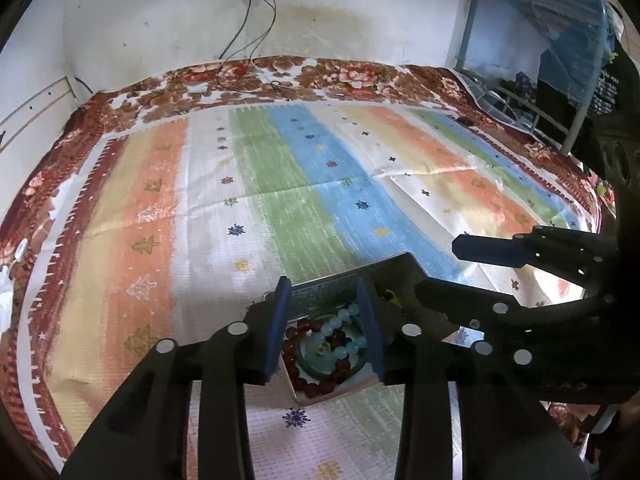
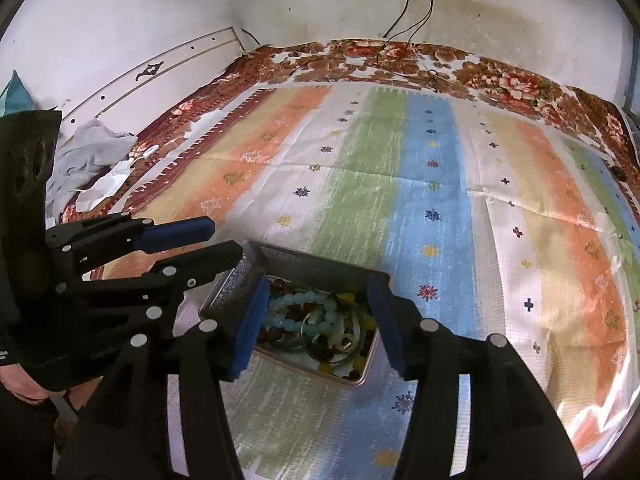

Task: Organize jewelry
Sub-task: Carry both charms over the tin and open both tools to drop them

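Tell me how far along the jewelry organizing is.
Barely started. Nothing is sorted yet: the pale blue bead bracelet, dark red bead bracelet and green bangle lie tangled in the tin tray. The left gripper and right gripper are open above it, holding nothing.

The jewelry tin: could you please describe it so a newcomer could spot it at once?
On the striped cloth covering the bed, look near its front edge. The shallow rectangular metal tin sits there, heaped with pale blue beads and bangles; nothing else on the cloth is a container.
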A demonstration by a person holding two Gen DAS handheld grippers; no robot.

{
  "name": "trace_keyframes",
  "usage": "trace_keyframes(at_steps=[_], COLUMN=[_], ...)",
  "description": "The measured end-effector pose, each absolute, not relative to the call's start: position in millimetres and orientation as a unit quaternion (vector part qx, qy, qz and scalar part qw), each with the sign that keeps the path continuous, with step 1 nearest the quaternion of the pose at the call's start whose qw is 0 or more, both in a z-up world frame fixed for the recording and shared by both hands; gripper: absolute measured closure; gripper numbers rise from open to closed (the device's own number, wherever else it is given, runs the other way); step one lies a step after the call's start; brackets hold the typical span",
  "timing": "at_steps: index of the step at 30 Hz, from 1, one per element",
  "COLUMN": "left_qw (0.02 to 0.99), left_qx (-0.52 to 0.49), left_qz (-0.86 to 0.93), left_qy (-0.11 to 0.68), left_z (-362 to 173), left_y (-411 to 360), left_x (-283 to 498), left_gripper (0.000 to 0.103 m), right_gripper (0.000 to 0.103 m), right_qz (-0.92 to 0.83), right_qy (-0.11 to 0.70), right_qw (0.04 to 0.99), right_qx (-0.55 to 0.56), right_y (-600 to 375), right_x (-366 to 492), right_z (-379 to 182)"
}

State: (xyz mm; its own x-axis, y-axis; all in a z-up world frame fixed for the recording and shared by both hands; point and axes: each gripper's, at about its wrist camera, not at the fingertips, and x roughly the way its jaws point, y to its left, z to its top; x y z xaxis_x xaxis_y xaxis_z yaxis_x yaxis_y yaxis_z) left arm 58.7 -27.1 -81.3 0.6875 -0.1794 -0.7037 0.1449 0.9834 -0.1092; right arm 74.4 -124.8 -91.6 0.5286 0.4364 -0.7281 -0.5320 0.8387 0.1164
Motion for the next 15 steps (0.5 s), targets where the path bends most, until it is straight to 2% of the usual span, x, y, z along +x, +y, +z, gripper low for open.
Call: trace_keyframes(at_steps=[3,7,10,15], left_qw=[0.919,0.918,0.92,0.923], left_qx=[-0.018,-0.014,-0.019,-0.014], left_qz=[-0.086,-0.082,-0.076,-0.071], left_qy=[0.385,0.387,0.384,0.378], left_z=[-79.4,-75.6,-70.4,-63.5], left_y=[-27.2,-26.0,-23.6,-25.0], left_x=[55.7,53.6,51.4,47.4], left_gripper=[0.061,0.048,0.04,0.028], right_gripper=[0.048,0.047,0.042,0.041], right_qz=[0.278,0.273,0.268,0.256], right_qy=[0.397,0.394,0.388,0.384], right_qw=[0.873,0.876,0.879,0.884], right_qx=[-0.06,-0.06,-0.068,-0.073], right_y=[-126.2,-129.0,-131.4,-139.8], right_x=[73.3,72.0,68.7,65.8], right_z=[-90.1,-87.9,-85.3,-82.9])
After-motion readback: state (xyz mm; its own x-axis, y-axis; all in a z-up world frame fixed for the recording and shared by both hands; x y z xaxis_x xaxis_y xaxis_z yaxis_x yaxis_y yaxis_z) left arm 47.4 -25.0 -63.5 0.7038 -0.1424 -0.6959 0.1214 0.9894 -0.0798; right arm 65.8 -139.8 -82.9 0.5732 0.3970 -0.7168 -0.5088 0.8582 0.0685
